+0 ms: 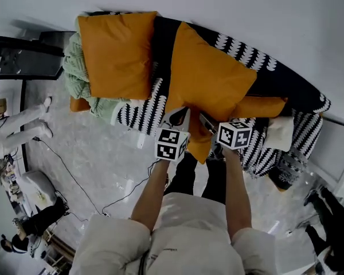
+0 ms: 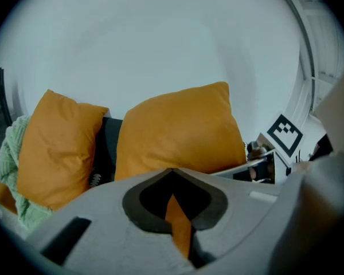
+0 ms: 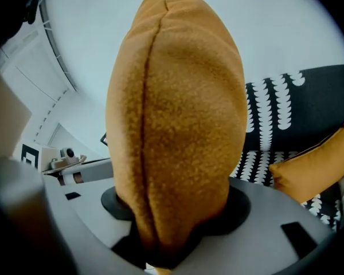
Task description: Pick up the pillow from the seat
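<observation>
A large orange pillow stands tilted over the sofa seat, its lower corner toward me. My left gripper is shut on a thin fold of that corner; in the left gripper view an orange strip of fabric sits pinched in the left gripper, with the pillow rising beyond. My right gripper grips the same corner from the right. In the right gripper view the pillow bulges edge-on out of the right gripper, pressed from both sides.
A second orange pillow leans on a green knit blanket at the sofa's left end. A small orange cushion and a white one lie at the right. A cable and people are on the marble floor.
</observation>
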### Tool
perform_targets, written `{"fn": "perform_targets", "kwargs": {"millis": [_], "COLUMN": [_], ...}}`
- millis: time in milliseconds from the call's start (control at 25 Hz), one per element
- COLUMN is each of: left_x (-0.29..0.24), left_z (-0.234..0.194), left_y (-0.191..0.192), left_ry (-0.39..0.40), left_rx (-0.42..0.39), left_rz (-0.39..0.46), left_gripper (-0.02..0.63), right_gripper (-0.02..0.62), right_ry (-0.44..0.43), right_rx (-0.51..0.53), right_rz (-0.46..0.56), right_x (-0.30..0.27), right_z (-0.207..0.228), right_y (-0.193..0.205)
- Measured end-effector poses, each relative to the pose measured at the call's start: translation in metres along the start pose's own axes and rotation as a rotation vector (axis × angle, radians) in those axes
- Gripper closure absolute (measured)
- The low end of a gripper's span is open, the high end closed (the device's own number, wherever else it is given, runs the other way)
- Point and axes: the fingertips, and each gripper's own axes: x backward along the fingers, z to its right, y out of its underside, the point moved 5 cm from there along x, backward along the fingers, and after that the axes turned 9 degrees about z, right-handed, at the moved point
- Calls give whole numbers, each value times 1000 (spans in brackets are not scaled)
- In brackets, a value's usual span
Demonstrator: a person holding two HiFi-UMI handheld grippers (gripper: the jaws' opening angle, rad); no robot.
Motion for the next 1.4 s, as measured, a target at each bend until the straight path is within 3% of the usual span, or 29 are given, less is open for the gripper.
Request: {"fn": "perform_targets", "kwargs": {"millis": [240, 400, 600, 840, 960, 1400], "left_x": [37, 79, 111, 140, 157, 220], "left_z": [26, 47, 81, 134, 169, 230], "left_y": [-19, -21, -34, -32, -25, 2], "left_ry": [17, 8, -35, -60, -33, -10], "left_rx": [-27, -34, -29, 131, 75, 25], "left_rz": [29, 51, 149, 248, 259, 305], "left_gripper": [597, 597, 597, 597, 597, 597], "right_gripper": [327, 327, 327, 327, 327, 327], "right_ry": [76, 96, 84, 65, 84, 80], "right_rx": [85, 60, 19, 17, 55, 80], "right_rz": [60, 128, 282, 448, 479, 553], "right_x": [48, 92, 146, 208, 243, 321], "right_z": [-24, -49, -63, -74, -77, -94], "right_y": [-23, -23, -28, -11, 4, 56]}}
